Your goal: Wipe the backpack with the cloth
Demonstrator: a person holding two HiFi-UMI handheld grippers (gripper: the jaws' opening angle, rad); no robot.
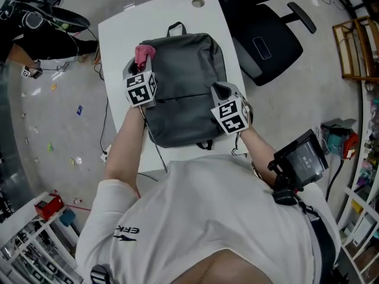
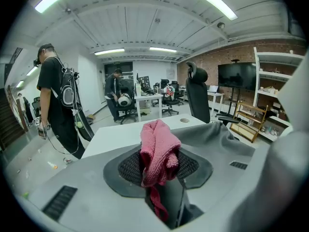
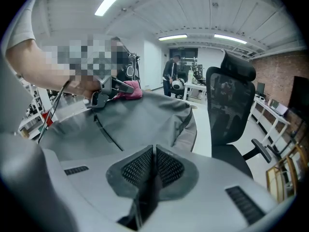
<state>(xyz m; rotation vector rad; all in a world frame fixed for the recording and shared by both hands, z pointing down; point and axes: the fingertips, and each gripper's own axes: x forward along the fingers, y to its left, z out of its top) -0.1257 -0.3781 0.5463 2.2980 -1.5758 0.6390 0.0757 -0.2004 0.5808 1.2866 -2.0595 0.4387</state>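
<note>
Pink cloth [image 2: 155, 149] in left gripper [image 2: 161, 175] fingers; right gripper [image 3: 153, 166] fingers together; shirt [image 1: 207, 218] print "ERK".

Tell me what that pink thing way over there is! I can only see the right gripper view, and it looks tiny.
Observer: It's a pink cloth. The left gripper view shows the left tongs shut on it, with its top sticking up between them.
Operator: Does the bag have a handle? I can't see one.
Observer: Yes. The head view shows a black handle at the end of the backpack that points away from the person.
Operator: Where are my tongs along the bag?
Observer: From above, the right tongs are at the backpack's right edge, about halfway along it.
</note>
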